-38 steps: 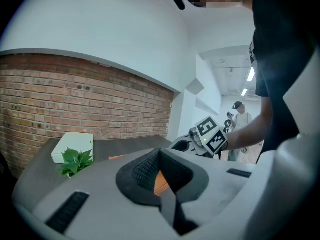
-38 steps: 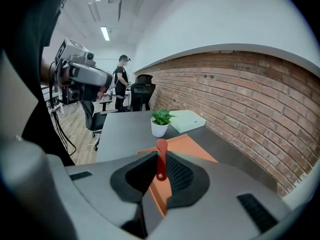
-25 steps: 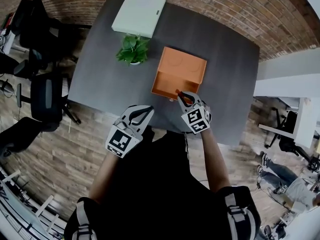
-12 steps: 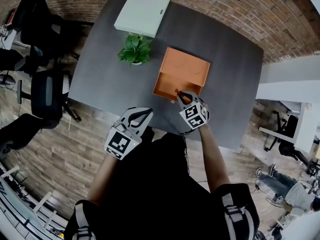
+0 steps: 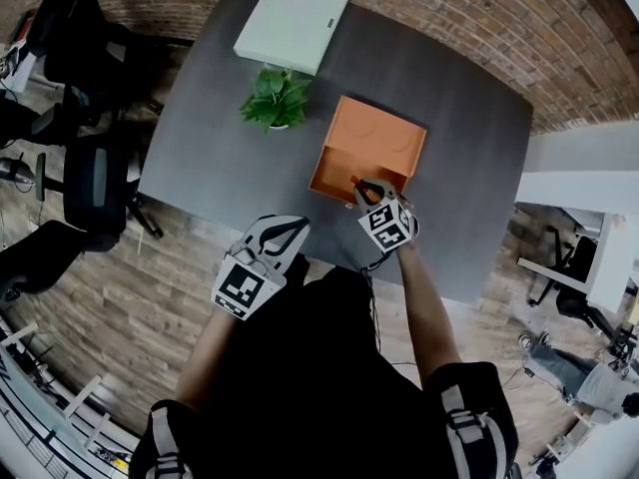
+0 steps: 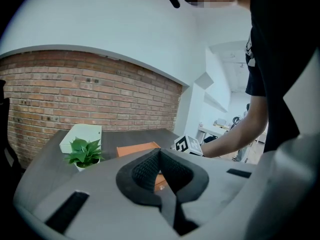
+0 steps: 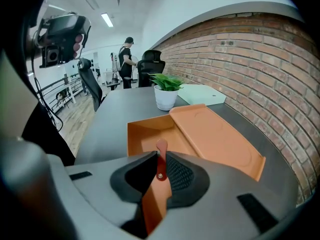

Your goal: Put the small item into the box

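The orange box (image 5: pixel 351 164) lies open on the dark table (image 5: pixel 220 158), its lid (image 5: pixel 387 136) folded back on the far side. My right gripper (image 5: pixel 361 186) hovers at the box's near edge, shut on the small item (image 7: pixel 161 155), a thin orange-brown tag with a rivet. In the right gripper view the open tray (image 7: pixel 150 132) lies just beyond the tag, and the lid (image 7: pixel 217 136) stretches off to the right. My left gripper (image 5: pixel 298 226) hangs at the table's front edge, shut and holding nothing. Its pads (image 6: pixel 150 170) meet, with the box (image 6: pixel 136 148) visible beyond them.
A potted plant (image 5: pixel 277 98) stands left of the box, and a flat white box (image 5: pixel 292 23) lies at the table's far edge. Office chairs (image 5: pixel 90 183) stand on the wood floor to the left. A brick wall (image 5: pixel 449 13) runs behind the table.
My right gripper has edged forward with the tag, up to the box's near edge. The left gripper has stayed where it was.
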{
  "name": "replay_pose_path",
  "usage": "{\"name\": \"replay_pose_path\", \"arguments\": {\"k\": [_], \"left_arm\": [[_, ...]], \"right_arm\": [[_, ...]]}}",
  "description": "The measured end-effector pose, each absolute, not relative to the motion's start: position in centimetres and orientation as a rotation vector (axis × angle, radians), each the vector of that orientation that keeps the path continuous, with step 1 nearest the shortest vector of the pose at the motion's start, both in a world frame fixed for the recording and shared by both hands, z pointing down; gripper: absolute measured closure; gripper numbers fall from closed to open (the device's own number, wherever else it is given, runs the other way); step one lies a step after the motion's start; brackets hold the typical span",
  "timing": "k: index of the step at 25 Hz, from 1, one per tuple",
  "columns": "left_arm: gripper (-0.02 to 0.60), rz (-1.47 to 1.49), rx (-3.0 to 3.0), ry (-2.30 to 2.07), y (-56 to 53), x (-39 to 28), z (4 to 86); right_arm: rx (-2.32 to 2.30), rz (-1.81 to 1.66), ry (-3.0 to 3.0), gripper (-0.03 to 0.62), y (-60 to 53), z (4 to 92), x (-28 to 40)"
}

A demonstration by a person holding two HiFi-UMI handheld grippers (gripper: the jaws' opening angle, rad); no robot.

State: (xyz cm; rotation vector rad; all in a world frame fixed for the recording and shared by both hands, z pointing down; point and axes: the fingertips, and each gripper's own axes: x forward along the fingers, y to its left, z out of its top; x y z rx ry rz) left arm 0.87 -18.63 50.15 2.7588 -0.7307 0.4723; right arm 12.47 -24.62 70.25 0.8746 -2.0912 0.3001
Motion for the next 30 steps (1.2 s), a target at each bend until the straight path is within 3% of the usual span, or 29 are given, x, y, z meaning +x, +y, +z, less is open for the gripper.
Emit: {"name": "replay_pose_path", "arguments": {"k": [30], "left_arm": [[0.560, 0.537, 2.738, -0.759, -18.7, 0.2, 50.9]], "right_arm": [[0.849, 0.420, -1.986, 0.528, -25.5, 75.4, 11.5]]}}
